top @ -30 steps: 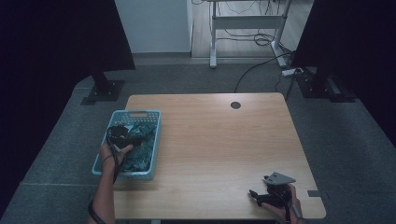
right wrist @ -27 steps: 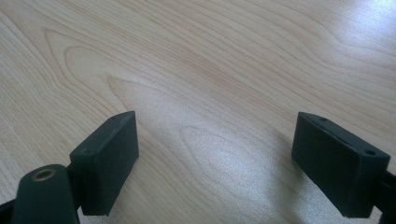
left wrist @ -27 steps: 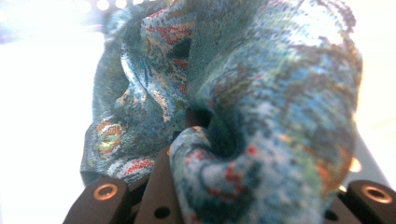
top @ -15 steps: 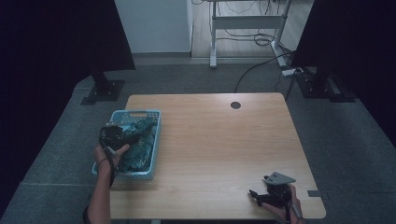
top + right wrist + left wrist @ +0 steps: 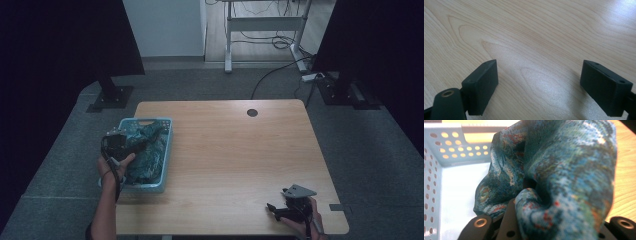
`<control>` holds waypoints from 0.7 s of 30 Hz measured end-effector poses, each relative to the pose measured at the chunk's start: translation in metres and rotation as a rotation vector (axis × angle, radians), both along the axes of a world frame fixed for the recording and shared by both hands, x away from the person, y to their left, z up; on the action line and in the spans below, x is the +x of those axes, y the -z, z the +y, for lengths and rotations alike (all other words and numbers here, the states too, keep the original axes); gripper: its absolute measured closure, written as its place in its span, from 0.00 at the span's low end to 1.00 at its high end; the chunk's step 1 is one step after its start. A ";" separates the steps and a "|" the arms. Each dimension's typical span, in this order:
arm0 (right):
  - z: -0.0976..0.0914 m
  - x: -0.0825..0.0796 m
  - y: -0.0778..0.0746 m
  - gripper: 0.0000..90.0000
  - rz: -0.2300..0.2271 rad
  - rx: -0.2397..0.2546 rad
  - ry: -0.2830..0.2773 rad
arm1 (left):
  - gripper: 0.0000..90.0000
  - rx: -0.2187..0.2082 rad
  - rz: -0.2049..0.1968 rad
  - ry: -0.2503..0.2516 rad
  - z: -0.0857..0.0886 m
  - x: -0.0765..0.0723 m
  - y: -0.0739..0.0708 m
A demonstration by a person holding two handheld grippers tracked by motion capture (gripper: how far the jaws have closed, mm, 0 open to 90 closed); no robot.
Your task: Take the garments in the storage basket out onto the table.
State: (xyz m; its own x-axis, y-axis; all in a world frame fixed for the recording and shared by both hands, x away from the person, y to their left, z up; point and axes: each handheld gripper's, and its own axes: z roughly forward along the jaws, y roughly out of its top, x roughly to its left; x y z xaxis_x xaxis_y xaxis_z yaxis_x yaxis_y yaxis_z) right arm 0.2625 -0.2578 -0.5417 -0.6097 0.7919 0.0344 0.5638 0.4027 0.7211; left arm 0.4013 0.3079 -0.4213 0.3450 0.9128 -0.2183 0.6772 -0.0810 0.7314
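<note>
Dim room, dark curtains both sides, wooden table [image 5: 235, 150] w/ a round cable hole near far edge. Light-blue perforated basket [image 5: 165, 150] sits at table's left edge; its holed wall and handle slot visible in left gripper view [image 5: 439, 152].

Left gripper [image 5: 131, 145] is over the basket, jaws clenched on a bunched fold of the blue-green patterned cloth [image 5: 564, 182]. Fabric wraps over and between the jaws in its own view. In high view most of the cloth [image 5: 147, 157] lies inside the basket, upper part gathered at the jaws.

Right gripper [image 5: 539, 87] low over bare wood at near right corner [image 5: 282, 211], jaws released, standing wide, nothing between them.

Progress, judged: grab done, lift-out barely begun. Bulk of the cloth not yet clear of basket rim. Left to do: raise it free, carry over to open tabletop, probably bring right gripper in for spreading or folding. Snag on basket wall possible.
</note>
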 end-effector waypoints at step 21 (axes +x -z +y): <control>0.000 0.000 0.000 0.17 0.000 0.001 0.000 | 0.86 -0.023 -0.085 -0.010 0.001 -0.012 -0.035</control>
State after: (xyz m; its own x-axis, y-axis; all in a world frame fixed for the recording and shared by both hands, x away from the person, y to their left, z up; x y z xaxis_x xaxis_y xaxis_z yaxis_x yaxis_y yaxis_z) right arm 0.2625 -0.2578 -0.5417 -0.6094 0.7921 0.0357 0.5642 0.4015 0.7215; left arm 0.3895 0.3085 -0.3861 0.3543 0.9114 -0.2092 0.6132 -0.0575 0.7879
